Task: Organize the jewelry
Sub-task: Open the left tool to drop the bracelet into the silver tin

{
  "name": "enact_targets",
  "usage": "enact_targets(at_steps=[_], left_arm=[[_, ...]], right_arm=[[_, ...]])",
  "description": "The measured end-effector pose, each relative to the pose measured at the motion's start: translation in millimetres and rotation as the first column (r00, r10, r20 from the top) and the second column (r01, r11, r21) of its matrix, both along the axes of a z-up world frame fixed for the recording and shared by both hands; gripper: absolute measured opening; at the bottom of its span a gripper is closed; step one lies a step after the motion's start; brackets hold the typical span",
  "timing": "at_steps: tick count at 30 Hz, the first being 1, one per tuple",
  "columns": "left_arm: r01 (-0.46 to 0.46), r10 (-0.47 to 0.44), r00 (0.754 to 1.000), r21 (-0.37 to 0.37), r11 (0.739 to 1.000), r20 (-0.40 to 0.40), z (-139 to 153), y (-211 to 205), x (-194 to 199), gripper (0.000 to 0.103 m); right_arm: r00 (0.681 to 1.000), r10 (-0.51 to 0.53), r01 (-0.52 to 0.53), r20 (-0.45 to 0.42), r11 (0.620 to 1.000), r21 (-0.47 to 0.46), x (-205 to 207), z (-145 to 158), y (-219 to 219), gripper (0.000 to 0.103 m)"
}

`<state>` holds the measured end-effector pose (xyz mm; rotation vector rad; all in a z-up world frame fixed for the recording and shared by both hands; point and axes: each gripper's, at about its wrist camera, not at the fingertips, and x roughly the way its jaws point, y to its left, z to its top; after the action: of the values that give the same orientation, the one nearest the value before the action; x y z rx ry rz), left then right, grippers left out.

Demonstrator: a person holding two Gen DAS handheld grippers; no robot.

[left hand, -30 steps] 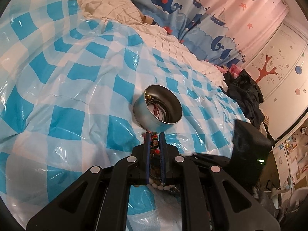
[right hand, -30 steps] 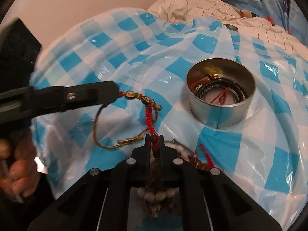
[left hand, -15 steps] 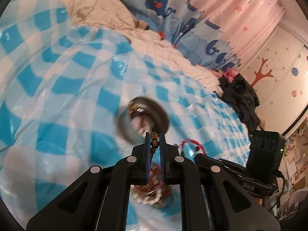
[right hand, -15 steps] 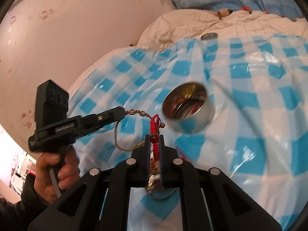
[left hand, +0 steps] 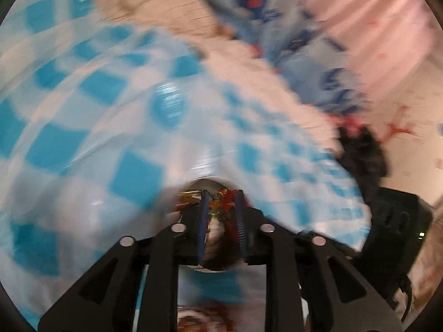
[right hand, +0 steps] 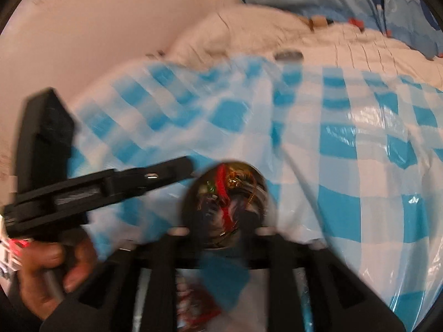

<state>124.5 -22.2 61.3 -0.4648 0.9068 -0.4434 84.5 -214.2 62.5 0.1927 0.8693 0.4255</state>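
Both views are motion-blurred. A round metal tin holding several bracelets sits on the blue-checked plastic sheet, right under both grippers; it also shows in the left wrist view. The red and beaded bracelet hangs into the tin, and shows between the left fingers. My left gripper has its jaws parted over the tin; its body shows in the right wrist view. My right gripper looks parted too, with the red cord between its fingers.
The blue-checked plastic sheet covers a bed. White quilt and pillow lie behind, with a small round lid on the quilt. More beaded jewelry lies on the sheet below the grippers. Dark clothes lie at the bed's far side.
Both grippers carried the bracelet over the tin and their jaws have opened from shut; the bracelet now hangs into the tin.
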Motion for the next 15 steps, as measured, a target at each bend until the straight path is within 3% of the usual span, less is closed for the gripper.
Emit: enact_targets(at_steps=[2,5,7,10,15], left_arm=[[-0.022,0.022,1.000,-0.007,1.000,-0.010,-1,7,-1,0.033],[-0.068,0.065,0.997,0.046,0.997,0.051,9,15,-13,0.047],[-0.088,0.083,0.994,0.080,0.993,0.069,10,17,-23,0.050],[-0.114,0.104,0.992,0.142,0.983,0.076,3,19,-43,0.052],[-0.103,0.080,0.989,0.190,0.976,0.126,5,15,-85,0.057]], right_arm=[[1.000,-0.011,0.011,0.013,1.000,-0.003,-3,-5,-4,0.040],[0.997,-0.066,0.066,0.048,0.998,0.005,-26,-3,-19,0.047],[0.993,-0.107,0.106,0.055,0.994,0.017,-44,-4,-31,0.050],[0.979,-0.189,0.189,0.075,0.982,0.015,-80,-15,-49,0.063],[0.938,-0.342,0.343,0.058,0.939,-0.006,-119,-37,-63,0.068]])
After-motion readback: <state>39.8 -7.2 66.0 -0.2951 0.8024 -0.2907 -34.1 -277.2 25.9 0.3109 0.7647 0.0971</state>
